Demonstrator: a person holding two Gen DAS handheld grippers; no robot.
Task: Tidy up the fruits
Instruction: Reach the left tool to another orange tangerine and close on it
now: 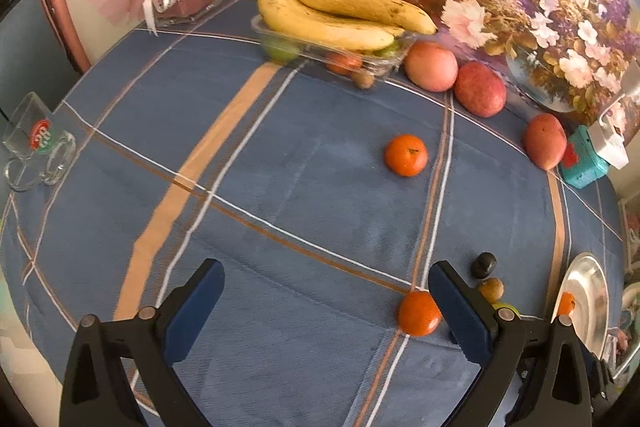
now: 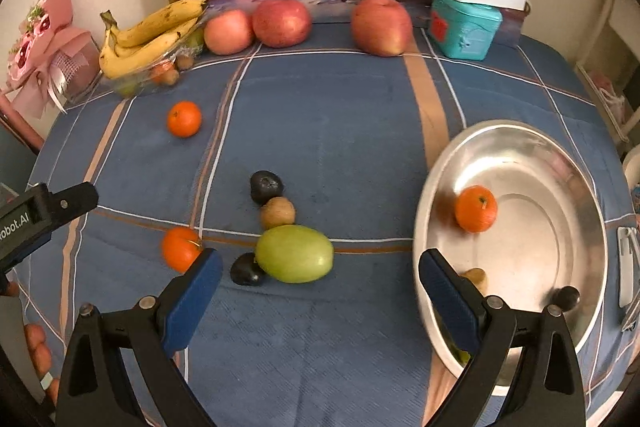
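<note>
Both grippers hover over the table (image 2: 360,99), which is covered in a blue plaid cloth. The left gripper (image 1: 326,303) has its fingers wide and empty, with a tangerine (image 1: 419,313) just inside its right finger. The right gripper (image 2: 320,291) is likewise spread wide, holding nothing, above a green fruit (image 2: 294,253) with small dark and brown fruits around it. The steel bowl (image 2: 576,163) holds another tangerine (image 2: 475,208). Bananas (image 2: 148,39) and three apples (image 2: 281,23) line the back edge.
</note>
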